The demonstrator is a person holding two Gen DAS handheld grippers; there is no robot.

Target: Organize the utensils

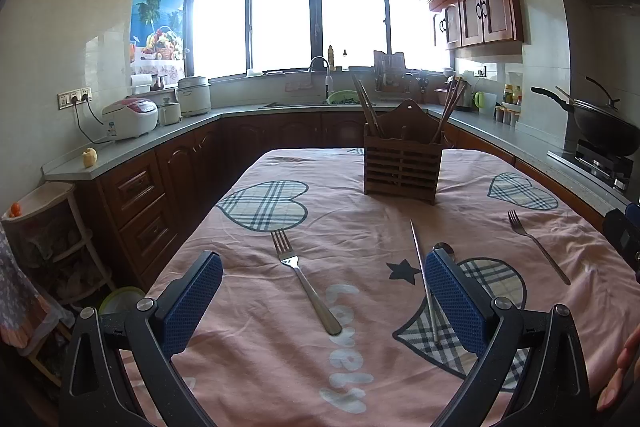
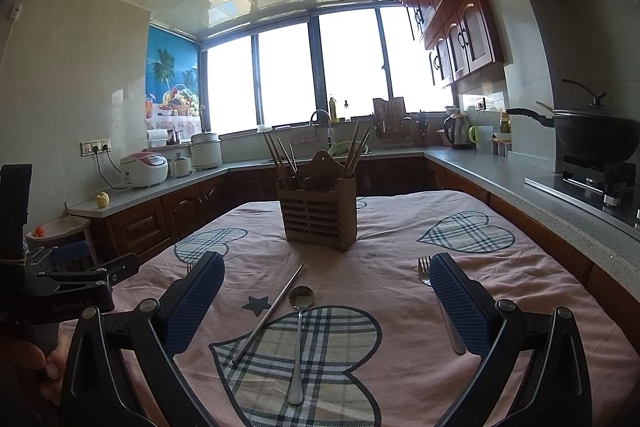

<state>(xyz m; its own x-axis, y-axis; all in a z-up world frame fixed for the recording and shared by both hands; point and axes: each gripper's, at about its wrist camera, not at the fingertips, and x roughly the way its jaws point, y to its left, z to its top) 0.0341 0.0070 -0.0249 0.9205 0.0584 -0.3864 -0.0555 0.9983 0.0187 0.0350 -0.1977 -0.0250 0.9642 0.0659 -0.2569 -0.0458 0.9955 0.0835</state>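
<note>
1. Both the left gripper (image 1: 324,301) and right gripper (image 2: 326,301) gaped wide, empty.
2. The spoon (image 2: 299,331) lay at the right gripper's twelve o'clock, the holder (image 2: 318,213) beyond.
3. Thin, stiff, slippery steel; I'd pinch mid-handle.

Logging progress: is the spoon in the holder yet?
Out. The spoon lies flat on the tablecloth, short of the wooden holder.

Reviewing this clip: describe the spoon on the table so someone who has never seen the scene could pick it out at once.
Start at the wooden utensil holder standing on the pink tablecloth. In front of it a big plaid heart is printed on the cloth; the spoon lies across this heart, bowl toward the holder. It is the only piece with a round bowl: beside it lies a thin straight metal stick, and the forks have tines.
</note>
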